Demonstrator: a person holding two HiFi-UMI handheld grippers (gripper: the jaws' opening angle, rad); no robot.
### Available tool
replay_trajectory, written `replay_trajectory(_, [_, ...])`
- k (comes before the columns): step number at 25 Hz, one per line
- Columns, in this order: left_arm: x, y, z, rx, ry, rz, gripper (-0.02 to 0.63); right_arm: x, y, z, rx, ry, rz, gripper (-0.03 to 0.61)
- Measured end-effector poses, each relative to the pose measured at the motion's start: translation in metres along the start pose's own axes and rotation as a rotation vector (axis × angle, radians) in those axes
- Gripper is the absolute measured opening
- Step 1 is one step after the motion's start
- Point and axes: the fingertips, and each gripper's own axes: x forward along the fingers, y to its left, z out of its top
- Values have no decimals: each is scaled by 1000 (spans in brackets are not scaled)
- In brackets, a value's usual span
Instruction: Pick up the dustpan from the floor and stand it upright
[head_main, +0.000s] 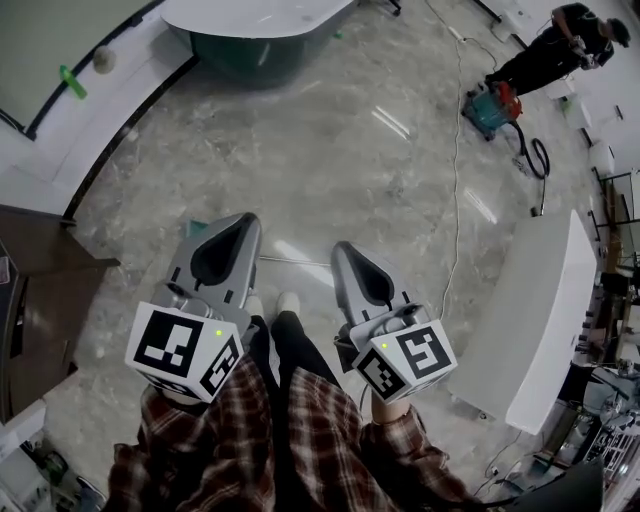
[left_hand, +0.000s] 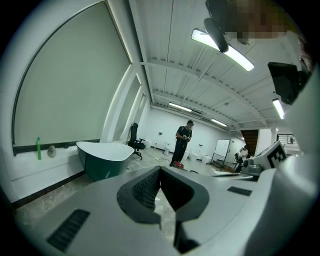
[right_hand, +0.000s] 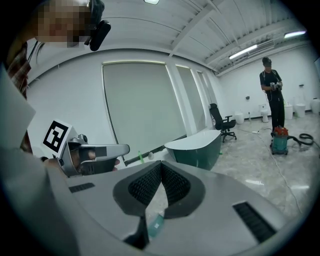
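The left gripper (head_main: 243, 222) and the right gripper (head_main: 346, 250) are pointing forward side by side over the marble floor (head_main: 330, 150), each with its jaws pressed together and gripping nothing. What seems to be the teal dustpan (head_main: 194, 228) is lying flat on the floor just ahead of the person's shoes (head_main: 286, 301), mostly hiding behind the left gripper, its thin handle (head_main: 292, 262) showing between the two grippers. Farther off a green bathtub (head_main: 240, 55) is standing, and another person (head_main: 560, 45) is bending beside a vacuum cleaner (head_main: 492, 108).
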Motion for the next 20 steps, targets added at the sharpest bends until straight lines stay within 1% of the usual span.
replay_trajectory(5, [10,-6,-1,1,-6,4,11,2,-12,4,-20,0,-11,11])
replay_trajectory(10, [19,-1,-20,-12,16,0,11,2,-31,-12,3,34,-52,12])
replay_trajectory(13, [28,-3,-39,-14,44,-7,11,0,-48,-31,22,65,-82,12])
replay_trajectory(15, [35,-3,-53,-18,61,-15,11,0,-64,-48,41,82,-120,12])
replay_trajectory(19, [55,3,-83,-38,99,-18,11,4,-100,-89,98,121,-194,17])
replay_trajectory(20, [61,4,-91,-41,109,-17,11,7,-108,-101,112,137,-201,31])
